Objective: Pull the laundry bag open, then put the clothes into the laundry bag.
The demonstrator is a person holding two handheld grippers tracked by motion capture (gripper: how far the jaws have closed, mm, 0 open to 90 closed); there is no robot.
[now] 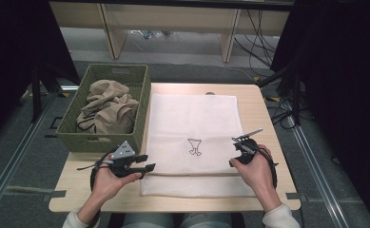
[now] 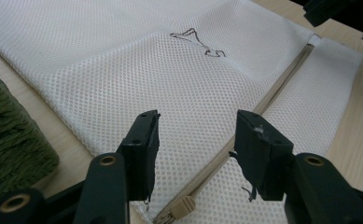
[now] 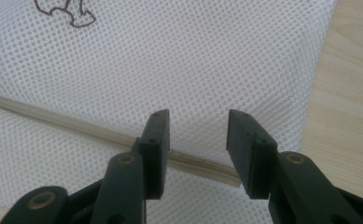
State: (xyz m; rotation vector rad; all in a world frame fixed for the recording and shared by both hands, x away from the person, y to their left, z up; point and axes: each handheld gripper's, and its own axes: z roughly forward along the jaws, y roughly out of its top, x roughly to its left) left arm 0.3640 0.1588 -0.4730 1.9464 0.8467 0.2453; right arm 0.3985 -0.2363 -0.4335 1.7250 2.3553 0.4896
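Observation:
A white mesh bag lies flat on the wooden table, with a small dark line drawing on it. A beige zipper runs across its near part. My left gripper sits at the bag's near left corner, jaws open. In the left gripper view the mesh and the beige zipper pull lie below the open jaws, and nothing is pinched. My right gripper is at the bag's right side, also open. In the right gripper view it hovers over the zipper's end.
A green woven basket stands at the table's left, holding crumpled tan cloth; its wall is close beside my left gripper. Bare wood borders the bag's right edge. Table legs and cables lie beyond the far edge.

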